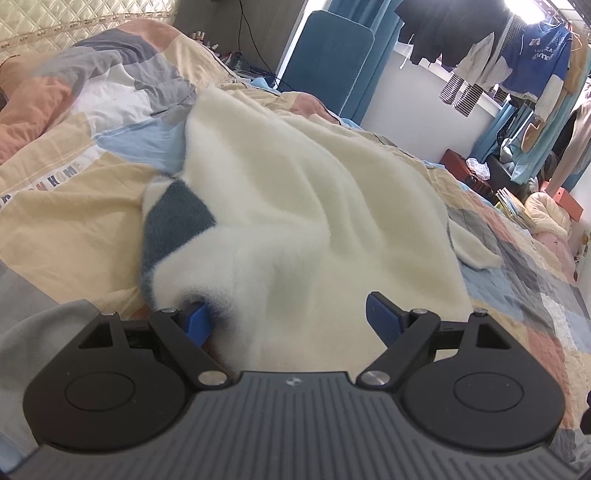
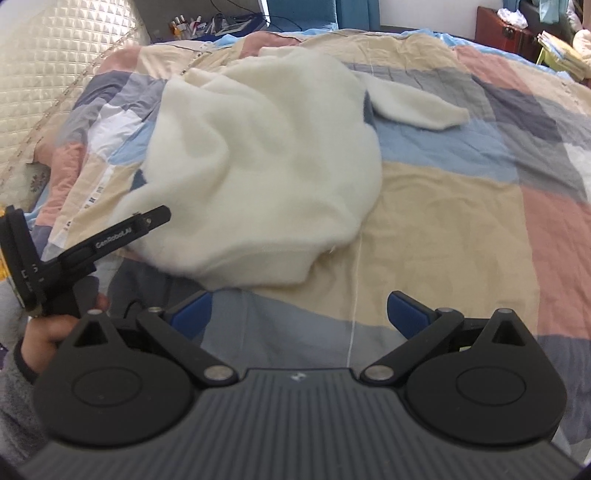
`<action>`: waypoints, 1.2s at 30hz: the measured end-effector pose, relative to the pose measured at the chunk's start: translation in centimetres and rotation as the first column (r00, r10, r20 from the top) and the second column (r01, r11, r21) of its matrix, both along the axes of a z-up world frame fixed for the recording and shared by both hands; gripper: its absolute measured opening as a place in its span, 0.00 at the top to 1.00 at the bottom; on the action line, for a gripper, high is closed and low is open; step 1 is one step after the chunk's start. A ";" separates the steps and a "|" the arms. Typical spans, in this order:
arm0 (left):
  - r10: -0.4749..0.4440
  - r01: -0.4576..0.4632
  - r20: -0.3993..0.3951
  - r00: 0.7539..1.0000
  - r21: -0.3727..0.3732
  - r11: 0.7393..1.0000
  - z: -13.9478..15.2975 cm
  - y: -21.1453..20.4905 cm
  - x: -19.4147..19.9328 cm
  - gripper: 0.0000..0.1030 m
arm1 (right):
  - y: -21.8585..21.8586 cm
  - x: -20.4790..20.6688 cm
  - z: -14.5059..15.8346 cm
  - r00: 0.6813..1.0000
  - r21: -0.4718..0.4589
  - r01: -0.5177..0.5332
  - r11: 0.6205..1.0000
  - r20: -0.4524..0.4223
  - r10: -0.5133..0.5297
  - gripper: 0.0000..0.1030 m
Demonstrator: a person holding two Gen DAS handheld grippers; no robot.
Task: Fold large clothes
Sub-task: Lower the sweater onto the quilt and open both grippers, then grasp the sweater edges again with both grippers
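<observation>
A cream fleece garment (image 1: pixel 295 192) with a blue-grey patch (image 1: pixel 173 214) lies crumpled on the patchwork bedspread (image 1: pixel 74 192). My left gripper (image 1: pixel 286 308) stands wide open at the garment's near edge. Its left finger (image 1: pixel 195 317) is buried in a fleece fold, its right finger (image 1: pixel 382 314) is free above the fabric. In the right wrist view the garment (image 2: pixel 266 155) spreads ahead, one sleeve (image 2: pixel 417 107) pointing right. My right gripper (image 2: pixel 299 299) hovers open just short of the hem with nothing between its fingers. The left gripper (image 2: pixel 155 218) reaches in from the left, held by a hand (image 2: pixel 48 332).
A quilted headboard (image 2: pixel 55 74) rises at the far left, with small bottles (image 2: pixel 184 24) beside it. A blue chair (image 1: pixel 325 55) and hanging clothes (image 1: pixel 532 55) stand beyond the bed. A red box (image 1: pixel 461 166) sits off the bed's far right. Bare bedspread (image 2: pixel 461 221) extends right of the garment.
</observation>
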State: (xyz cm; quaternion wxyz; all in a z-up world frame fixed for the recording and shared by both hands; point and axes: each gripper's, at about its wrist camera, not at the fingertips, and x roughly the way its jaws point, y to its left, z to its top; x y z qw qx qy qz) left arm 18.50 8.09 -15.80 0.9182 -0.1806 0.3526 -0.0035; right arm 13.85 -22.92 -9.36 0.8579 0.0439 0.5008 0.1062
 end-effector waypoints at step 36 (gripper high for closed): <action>0.077 -0.084 -0.048 0.996 -0.178 0.981 -1.6 2.1 -1.4 0.15 | -2.2 4.9 -8.4 0.995 0.184 0.102 0.978 -0.030 -0.098 0.01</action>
